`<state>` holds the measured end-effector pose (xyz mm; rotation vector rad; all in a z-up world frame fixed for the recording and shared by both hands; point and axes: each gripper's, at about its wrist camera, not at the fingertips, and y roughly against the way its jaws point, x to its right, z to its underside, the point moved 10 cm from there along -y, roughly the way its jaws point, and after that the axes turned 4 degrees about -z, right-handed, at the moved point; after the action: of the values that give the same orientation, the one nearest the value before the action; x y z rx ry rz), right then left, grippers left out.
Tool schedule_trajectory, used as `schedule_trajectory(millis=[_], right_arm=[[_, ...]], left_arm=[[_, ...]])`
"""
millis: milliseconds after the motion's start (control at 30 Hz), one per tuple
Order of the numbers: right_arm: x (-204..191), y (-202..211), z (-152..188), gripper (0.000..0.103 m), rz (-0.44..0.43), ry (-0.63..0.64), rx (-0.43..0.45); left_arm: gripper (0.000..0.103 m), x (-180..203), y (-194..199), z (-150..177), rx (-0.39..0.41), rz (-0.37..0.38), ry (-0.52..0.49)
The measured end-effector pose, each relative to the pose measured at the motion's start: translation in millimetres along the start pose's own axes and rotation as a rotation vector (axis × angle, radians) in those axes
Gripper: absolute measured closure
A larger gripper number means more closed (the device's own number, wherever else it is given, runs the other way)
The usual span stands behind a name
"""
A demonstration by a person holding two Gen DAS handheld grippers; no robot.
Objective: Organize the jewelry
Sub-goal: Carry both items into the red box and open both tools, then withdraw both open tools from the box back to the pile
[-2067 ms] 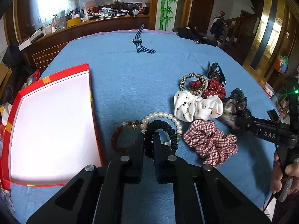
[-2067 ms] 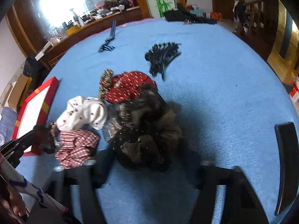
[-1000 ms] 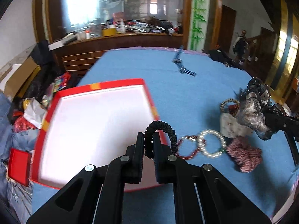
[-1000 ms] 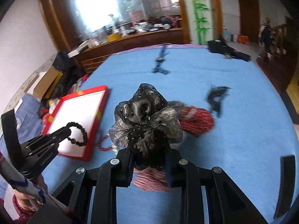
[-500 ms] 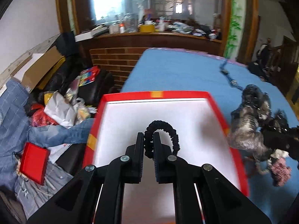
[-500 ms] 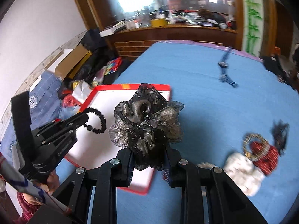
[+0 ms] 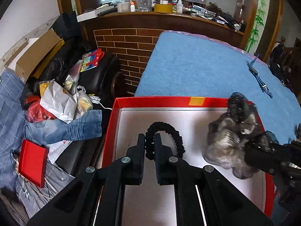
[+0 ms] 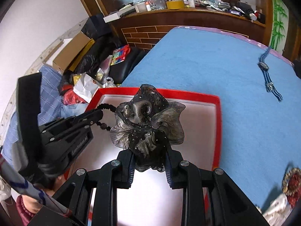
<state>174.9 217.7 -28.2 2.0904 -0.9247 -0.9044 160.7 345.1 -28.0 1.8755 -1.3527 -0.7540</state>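
**Clutter Beyond the Blue Tabletop**

We see a dark wooden counter (image 7: 169, 18) on brick-patterned facing, crowded with bottles and a round yellow tin (image 7: 163, 8). Left of the table, a black leather sofa (image 7: 94, 71) holds white paper bags (image 7: 58, 103), faded blue jeans (image 7: 75, 128) and an open brown cardboard box (image 8: 73, 50). Painted green bamboo (image 8: 278, 15) decorates the wall.

Sheer, sequin-flecked grey-black scrunchie (image 8: 148, 124), braided matt black hair tie (image 7: 165, 131), glossy red cardboard box (image 7: 169, 99) with smooth white lining, on napped blue tablecloth (image 8: 216, 60).
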Motion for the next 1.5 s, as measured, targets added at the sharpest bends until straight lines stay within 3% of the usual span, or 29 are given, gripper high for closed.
schedule_trajectory(millis=[300, 367, 533, 833, 1033, 1233, 1500], right_arm=[[12.0, -28.7, -11.3, 0.071, 0.058, -0.033, -0.023], [14.9, -31.6, -11.9, 0.066, 0.057, -0.046, -0.029], [20.4, -27.5, -13.3, 0.044, 0.066, -0.052, -0.020], [26.9, 22.0, -11.2, 0.042, -0.001, -0.102, 0.055], [42.1, 70.7, 15.2, 0.042, -0.049, -0.139, 0.113], [85.1, 121.6, 45.5, 0.042, -0.061, -0.197, 0.153], [179.7, 210.2, 101.6, 0.042, 0.033, -0.320, 0.262]], left_arm=[[0.094, -6.4, -9.5, -1.1, -0.001, -0.002, 0.010], [0.093, -6.4, -9.8, -0.7, -0.007, 0.006, 0.017], [0.063, -6.7, -4.0, -4.2, 0.018, 0.010, 0.025], [0.063, -0.5, 27.7, -7.7, 0.063, 0.037, 0.036], [0.063, 41.3, 71.0, -5.7, 0.129, 0.090, -0.021], [0.063, 105.1, 95.2, 14.1, 0.127, 0.160, -0.095], [0.063, 209.0, 117.7, 65.5, 0.090, 0.287, -0.236]])
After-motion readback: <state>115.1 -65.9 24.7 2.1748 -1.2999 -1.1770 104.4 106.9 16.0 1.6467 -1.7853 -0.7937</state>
